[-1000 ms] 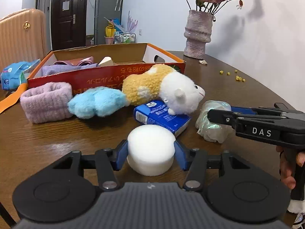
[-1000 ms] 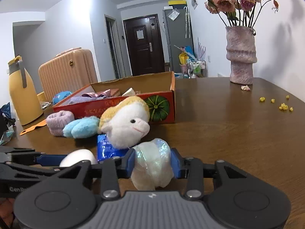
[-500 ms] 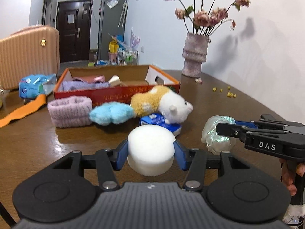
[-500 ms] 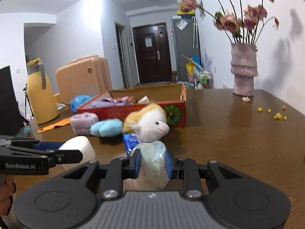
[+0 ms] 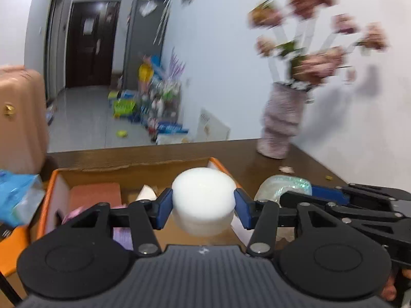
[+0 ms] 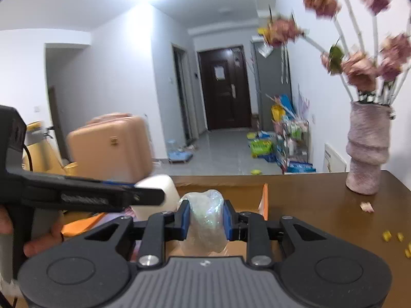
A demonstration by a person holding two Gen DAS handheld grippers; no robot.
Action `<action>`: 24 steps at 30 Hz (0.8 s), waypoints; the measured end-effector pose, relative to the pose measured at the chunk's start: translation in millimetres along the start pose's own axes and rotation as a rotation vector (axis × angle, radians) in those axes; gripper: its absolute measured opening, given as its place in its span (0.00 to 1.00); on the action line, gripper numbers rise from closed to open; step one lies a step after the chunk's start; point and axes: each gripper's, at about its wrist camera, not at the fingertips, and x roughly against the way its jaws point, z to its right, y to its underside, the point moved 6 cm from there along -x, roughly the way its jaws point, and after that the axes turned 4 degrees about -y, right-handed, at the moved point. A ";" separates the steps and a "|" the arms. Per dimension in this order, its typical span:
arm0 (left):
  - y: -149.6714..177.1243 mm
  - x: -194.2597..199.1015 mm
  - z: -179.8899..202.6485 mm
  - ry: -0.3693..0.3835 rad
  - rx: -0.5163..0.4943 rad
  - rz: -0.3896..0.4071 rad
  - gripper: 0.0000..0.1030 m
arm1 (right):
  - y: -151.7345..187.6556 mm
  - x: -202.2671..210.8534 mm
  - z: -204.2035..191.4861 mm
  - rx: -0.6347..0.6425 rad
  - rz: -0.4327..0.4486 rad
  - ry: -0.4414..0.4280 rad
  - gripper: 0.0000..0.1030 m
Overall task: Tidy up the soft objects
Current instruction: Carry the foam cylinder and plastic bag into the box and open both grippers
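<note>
My left gripper [image 5: 203, 206] is shut on a white round foam puff [image 5: 203, 200] and holds it in the air over the orange cardboard box [image 5: 55, 187]. My right gripper [image 6: 206, 217] is shut on a shiny iridescent squishy lump [image 6: 205, 220], squeezed narrow between the blue pads, also above the box [image 6: 264, 197]. The two grippers hang side by side: the squishy lump [image 5: 280, 184] shows to the right in the left wrist view, and the foam puff [image 6: 159, 192] to the left in the right wrist view. Pink and lilac soft items [image 5: 95, 195] lie inside the box.
A pink ribbed vase [image 6: 367, 154] with dried roses stands at the table's far right. Yellow crumbs [image 6: 390, 236] dot the brown table [image 6: 321, 205]. A tan suitcase [image 6: 110, 146] stands beyond the table on the left. A blue packet [image 5: 18, 197] lies left of the box.
Both grippers have lifted their objects off the table and carried them forward over the box. The right gripper has squeezed the lump narrower. The plush toys have dropped out of view.
</note>
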 end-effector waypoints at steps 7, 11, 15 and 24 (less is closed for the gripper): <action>-12.4 -143.3 -22.2 -0.050 -0.009 -0.178 0.52 | -31.0 -150.7 65.7 -0.044 -0.174 0.101 0.25; -2.7 -190.0 -28.8 -0.088 -0.045 -0.285 0.53 | -18.4 -211.0 75.6 -0.051 -0.296 0.103 0.26; -2.9 -197.5 -25.6 -0.041 -0.054 -0.301 0.80 | -8.4 -235.5 83.2 -0.057 -0.344 0.149 0.36; -16.3 -157.7 -40.9 -0.077 -0.044 -0.225 0.85 | -24.8 -208.9 70.1 -0.020 -0.298 0.154 0.60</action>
